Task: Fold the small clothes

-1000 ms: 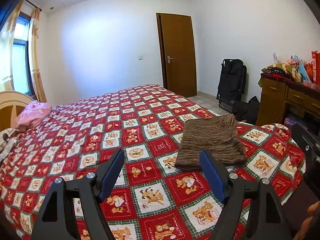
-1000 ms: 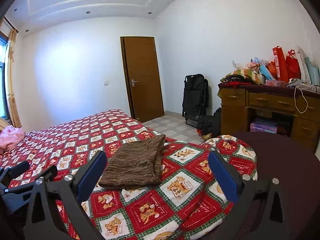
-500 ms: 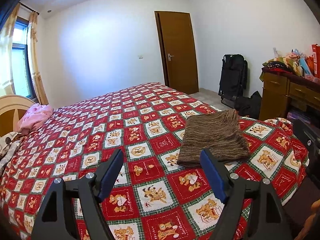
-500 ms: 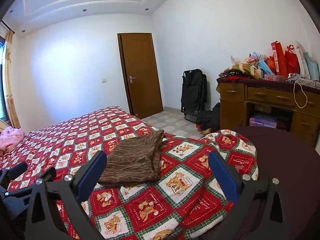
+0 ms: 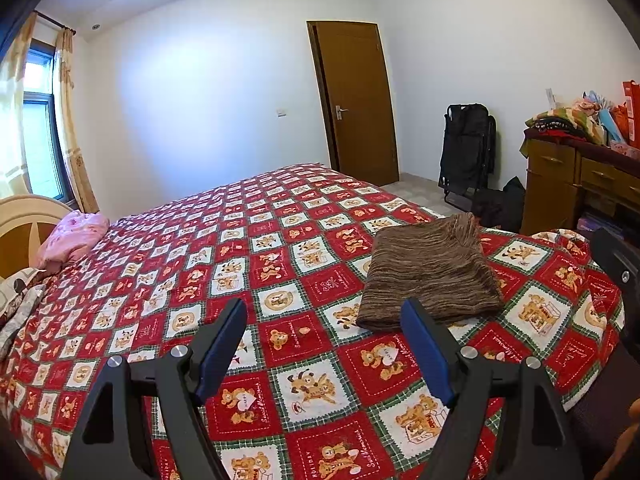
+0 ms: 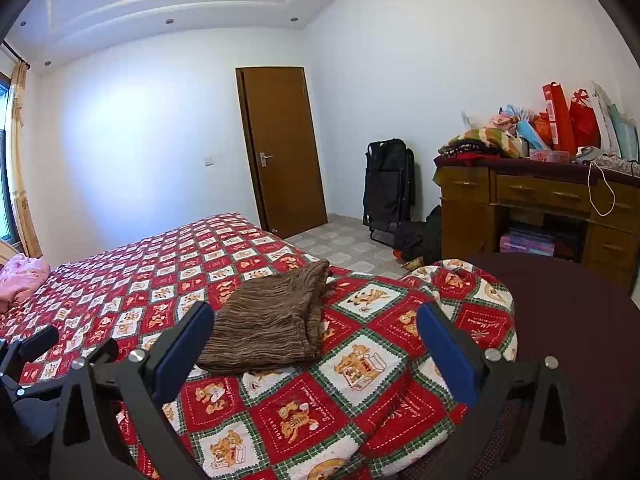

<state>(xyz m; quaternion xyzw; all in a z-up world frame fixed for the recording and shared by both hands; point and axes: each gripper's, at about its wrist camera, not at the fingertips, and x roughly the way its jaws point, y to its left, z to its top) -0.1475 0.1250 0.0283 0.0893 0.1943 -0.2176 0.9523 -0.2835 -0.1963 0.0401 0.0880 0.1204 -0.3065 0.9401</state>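
Bedspread (image 5: 304,384) under both level, wide-open tongs (image 5: 324,322) (image 6: 314,326), folded brown garment (image 5: 430,276) beyond.

A brown door (image 6: 282,148) stands shut, a cluttered wooden desk (image 6: 536,200) well right of it.

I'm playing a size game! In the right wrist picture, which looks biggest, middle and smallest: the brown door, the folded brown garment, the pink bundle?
1. brown door
2. folded brown garment, nearer the camera
3. pink bundle, partly cut off
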